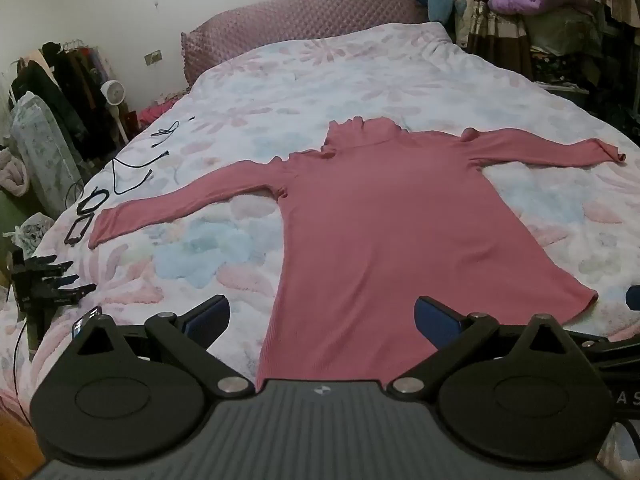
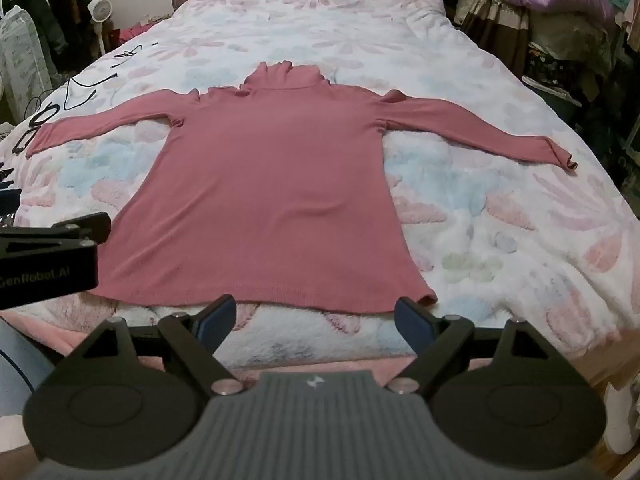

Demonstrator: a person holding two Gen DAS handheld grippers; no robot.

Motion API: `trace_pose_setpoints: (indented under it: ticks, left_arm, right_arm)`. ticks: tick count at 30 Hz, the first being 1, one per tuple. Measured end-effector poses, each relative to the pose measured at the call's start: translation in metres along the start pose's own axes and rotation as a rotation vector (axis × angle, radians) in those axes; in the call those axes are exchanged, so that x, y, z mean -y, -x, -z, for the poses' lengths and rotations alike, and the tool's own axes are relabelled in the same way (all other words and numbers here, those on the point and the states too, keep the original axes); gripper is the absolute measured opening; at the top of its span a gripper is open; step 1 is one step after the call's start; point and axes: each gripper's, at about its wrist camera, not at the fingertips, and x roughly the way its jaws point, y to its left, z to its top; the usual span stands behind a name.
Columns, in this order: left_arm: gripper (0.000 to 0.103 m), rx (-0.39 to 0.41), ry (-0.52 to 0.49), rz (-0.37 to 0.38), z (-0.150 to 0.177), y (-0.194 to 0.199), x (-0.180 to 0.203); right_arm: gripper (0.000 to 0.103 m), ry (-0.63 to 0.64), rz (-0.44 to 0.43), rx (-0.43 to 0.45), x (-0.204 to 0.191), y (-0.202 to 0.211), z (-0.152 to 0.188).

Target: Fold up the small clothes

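Note:
A pink long-sleeved turtleneck top (image 1: 380, 216) lies flat on the flowered bedspread (image 1: 280, 92), collar to the far side, both sleeves spread out; it also shows in the right wrist view (image 2: 276, 184). My left gripper (image 1: 322, 318) is open and empty, low over the top's lower left hem. My right gripper (image 2: 316, 316) is open and empty, just short of the bottom hem near its middle. The left gripper's body (image 2: 48, 256) shows at the left edge of the right wrist view, by the hem's left corner.
Black cables (image 1: 132, 168) and black frames (image 1: 86, 216) lie on the bed's left edge near the left sleeve end. A black clip device (image 1: 44, 284) sits at the left. A pink headboard (image 1: 304, 20) is behind. Piled clothes and bedding (image 1: 540, 0) stand right of the bed.

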Motion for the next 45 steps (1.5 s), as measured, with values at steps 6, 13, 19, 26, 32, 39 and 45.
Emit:
trace_pose_setpoints:
  ticks: [6, 13, 19, 26, 32, 39, 45]
  left_arm:
    - [0.103, 0.004, -0.008, 0.008, 0.000, 0.002, 0.003]
    - [0.103, -0.008, 0.000, 0.016, 0.008, 0.001, 0.002]
    - [0.103, -0.014, -0.002, 0.012, 0.004, -0.003, 0.000]
    - [0.103, -0.019, -0.005, 0.014, 0.004, -0.002, 0.002]
    - [0.103, -0.022, -0.008, 0.019, 0.004, -0.002, 0.003]
    - [0.103, -0.028, -0.005, 0.018, 0.005, -0.003, 0.003]
    - [0.103, -0.025, -0.004, 0.023, 0.005, -0.004, 0.002]
  right_arm:
    - [0.082, 0.001, 0.001, 0.000, 0.000, 0.000, 0.000]
    - [0.082, -0.003, -0.002, -0.001, 0.000, 0.001, 0.000]
    - [0.082, -0.007, -0.006, -0.004, 0.000, -0.001, 0.000]
    - [0.082, -0.010, -0.011, -0.008, 0.001, -0.002, 0.001]
    - [0.082, -0.012, -0.015, -0.007, 0.002, -0.003, 0.001]
    - [0.082, -0.019, -0.018, -0.002, 0.001, 0.000, 0.000]
    - [0.082, -0.021, -0.019, -0.003, 0.001, 0.000, 0.000]
